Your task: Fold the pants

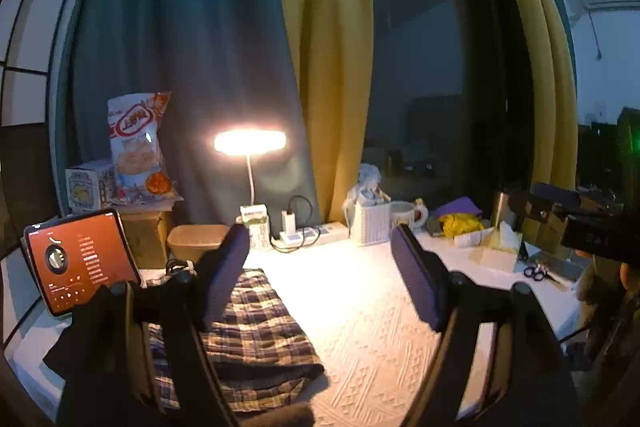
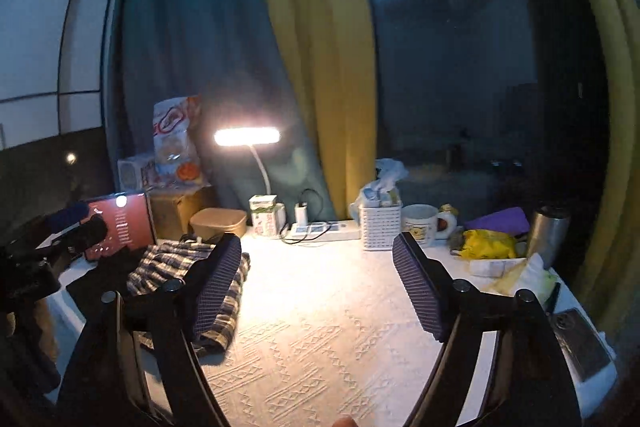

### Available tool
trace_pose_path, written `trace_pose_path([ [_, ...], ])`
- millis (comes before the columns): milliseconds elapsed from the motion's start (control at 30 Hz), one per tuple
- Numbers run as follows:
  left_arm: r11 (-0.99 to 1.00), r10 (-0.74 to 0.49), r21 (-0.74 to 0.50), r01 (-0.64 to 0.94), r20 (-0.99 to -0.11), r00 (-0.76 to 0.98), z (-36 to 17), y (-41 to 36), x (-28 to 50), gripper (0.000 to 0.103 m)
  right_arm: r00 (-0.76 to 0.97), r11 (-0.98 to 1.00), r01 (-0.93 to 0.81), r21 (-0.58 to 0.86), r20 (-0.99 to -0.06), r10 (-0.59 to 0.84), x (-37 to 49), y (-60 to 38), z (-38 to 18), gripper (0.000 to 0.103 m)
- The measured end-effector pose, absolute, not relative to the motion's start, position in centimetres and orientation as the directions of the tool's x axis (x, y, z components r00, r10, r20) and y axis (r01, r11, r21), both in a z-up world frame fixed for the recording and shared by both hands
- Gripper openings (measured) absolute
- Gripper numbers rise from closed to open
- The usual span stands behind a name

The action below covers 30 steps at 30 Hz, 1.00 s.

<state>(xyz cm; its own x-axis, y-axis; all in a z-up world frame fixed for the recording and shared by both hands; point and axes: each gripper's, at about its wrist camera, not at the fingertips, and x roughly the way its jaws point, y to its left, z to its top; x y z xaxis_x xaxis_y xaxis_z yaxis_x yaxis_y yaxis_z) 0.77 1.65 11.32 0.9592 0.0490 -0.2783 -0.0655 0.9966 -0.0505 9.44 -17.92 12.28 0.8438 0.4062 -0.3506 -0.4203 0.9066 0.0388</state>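
The plaid pants [image 1: 256, 339] lie folded in a flat stack on the left part of the white textured tablecloth [image 1: 360, 327]; they also show in the right wrist view [image 2: 176, 267]. My left gripper [image 1: 320, 275] is open and empty, held above the table with its left finger over the pants. My right gripper [image 2: 318, 279] is open and empty above the bare cloth, its left finger over the pants' right edge. The right gripper's body shows at the far right of the left wrist view [image 1: 576, 223], the left gripper's body at the far left of the right wrist view [image 2: 52, 247].
A lit desk lamp [image 1: 250, 143] stands at the back. A tablet [image 1: 80, 259], snack bag [image 1: 136, 143] and boxes are at left. A power strip [image 1: 312, 233], white basket [image 1: 370, 221], mug [image 1: 406, 215], scissors [image 1: 538, 273], steel tumbler [image 2: 548, 231] and phone [image 2: 580, 343] are at right.
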Motion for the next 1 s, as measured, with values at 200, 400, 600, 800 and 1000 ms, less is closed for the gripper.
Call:
trace_pose_path([
  [200, 0.994, 0.057, -0.072, -0.085, -0.331, 0.942, 10.3, 2.3, 1.3, 0.085, 0.852, 0.912, -0.409, -0.01, -0.361, 0.379, 8.9, -17.8, 12.3, 0.081],
  [400, 0.994, 0.023, -0.087, -0.061, -0.379, 0.925, 9.0, 2.8, 1.9, 0.089, 0.835, 0.909, -0.417, -0.021, -0.403, 0.374, 9.5, -16.8, 11.0, 0.081],
  [600, 0.993, 0.004, -0.109, -0.051, -0.388, 0.921, 8.7, 3.3, 1.9, 0.089, 0.83, 0.909, -0.416, -0.028, -0.42, 0.368, 9.7, -16.3, 10.5, 0.081],
  [800, 0.991, 0.046, -0.098, -0.091, -0.39, 0.92, 8.6, 3.4, 1.8, 0.089, 0.822, 0.907, -0.421, -0.026, -0.433, 0.37, 9.9, -16.0, 10.2, 0.081],
  [1000, 0.99, 0.04, -0.107, -0.089, -0.389, 0.92, 8.7, 3.3, 1.9, 0.089, 0.818, 0.904, -0.426, -0.027, -0.439, 0.372, 9.8, -15.6, 10.1, 0.081],
])
